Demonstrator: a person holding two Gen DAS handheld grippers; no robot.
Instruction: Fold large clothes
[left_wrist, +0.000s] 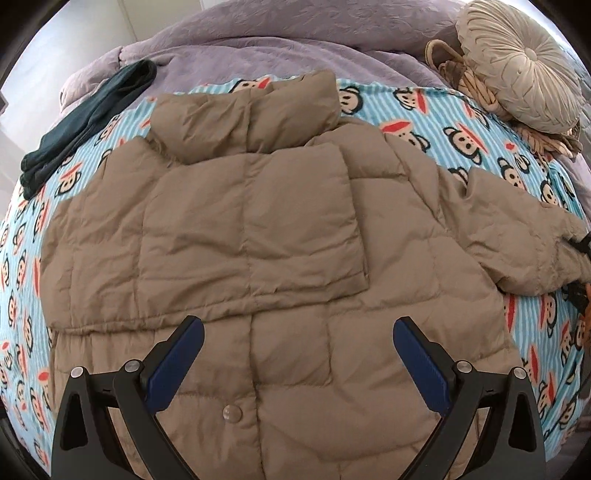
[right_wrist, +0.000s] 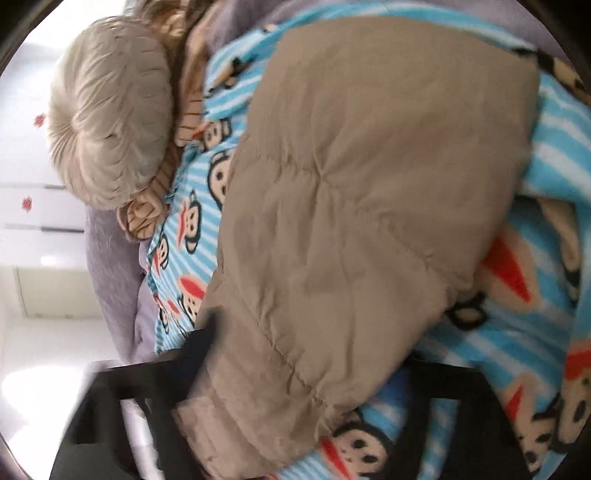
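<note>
A tan puffer jacket (left_wrist: 258, 229) lies spread on the monkey-print blanket (left_wrist: 461, 133), collar at the far end. One sleeve is folded across its chest. My left gripper (left_wrist: 297, 328) hangs open over the jacket's lower part near a snap button (left_wrist: 231, 412), holding nothing. The other sleeve (right_wrist: 351, 192) runs out to the right. Its cuff (right_wrist: 258, 417) lies between the blurred fingers of my right gripper (right_wrist: 314, 350). The jaws look wide apart: one dark finger (right_wrist: 201, 339) is against the sleeve, and blanket shows on the other side. That gripper (left_wrist: 584, 243) shows at the sleeve's end.
A round pleated cushion (left_wrist: 521, 66) and a striped plush toy (left_wrist: 472, 88) sit at the bed's far right corner. A dark green garment (left_wrist: 85, 122) lies at the far left. The purple quilt (left_wrist: 258, 44) covers the head of the bed.
</note>
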